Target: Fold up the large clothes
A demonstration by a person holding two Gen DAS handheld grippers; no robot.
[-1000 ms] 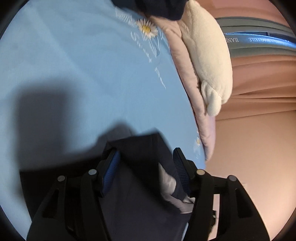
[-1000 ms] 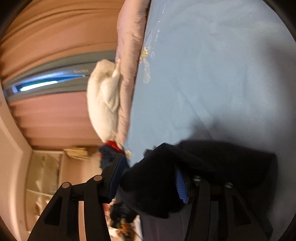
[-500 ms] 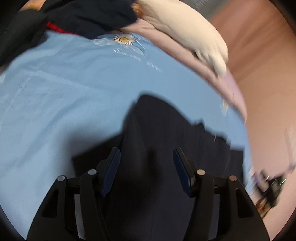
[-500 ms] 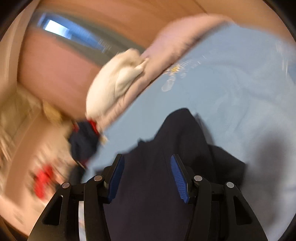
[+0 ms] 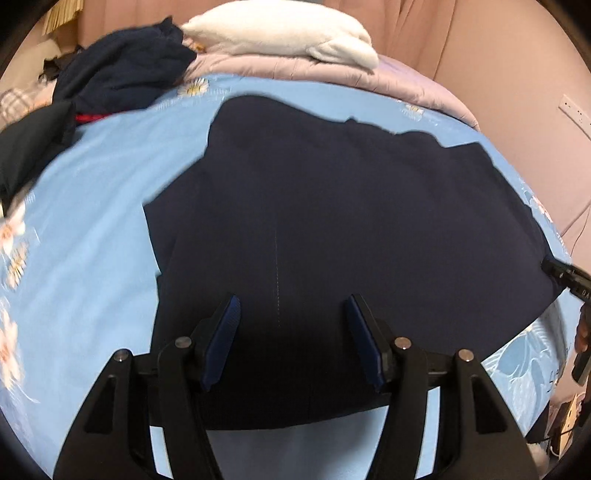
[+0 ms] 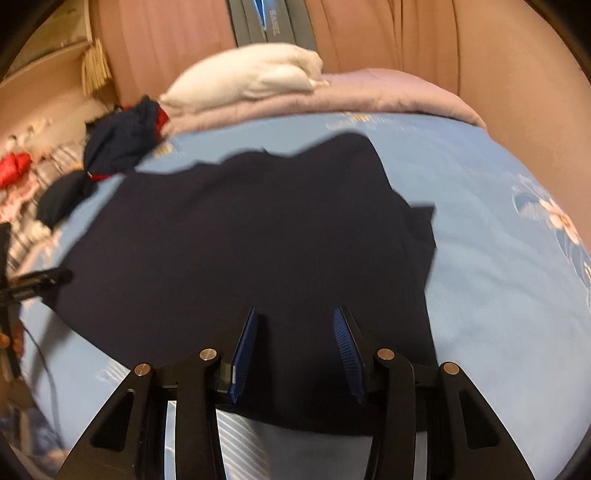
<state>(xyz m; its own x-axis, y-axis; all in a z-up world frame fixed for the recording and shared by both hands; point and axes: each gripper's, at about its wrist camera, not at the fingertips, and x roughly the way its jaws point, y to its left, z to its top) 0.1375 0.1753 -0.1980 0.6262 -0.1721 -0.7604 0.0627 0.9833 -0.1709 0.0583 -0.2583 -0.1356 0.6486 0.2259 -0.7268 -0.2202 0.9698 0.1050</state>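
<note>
garment (image 5: 332, 206) lying spread on the bed (image 5: 85, 258), near hem hiding under my jaws | left gripper (image 5: 291, 336) gaping, nothing gripped | right gripper (image 6: 293, 347) closing over cloth, pad contact unclear | far clothes pile (image 6: 118, 147) blurring

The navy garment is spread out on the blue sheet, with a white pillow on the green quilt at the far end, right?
Almost. The quilt is pale lilac-pink, not green, as the left wrist view shows. The navy garment does lie spread on the blue sheet, with the white pillow on the quilt.
</note>
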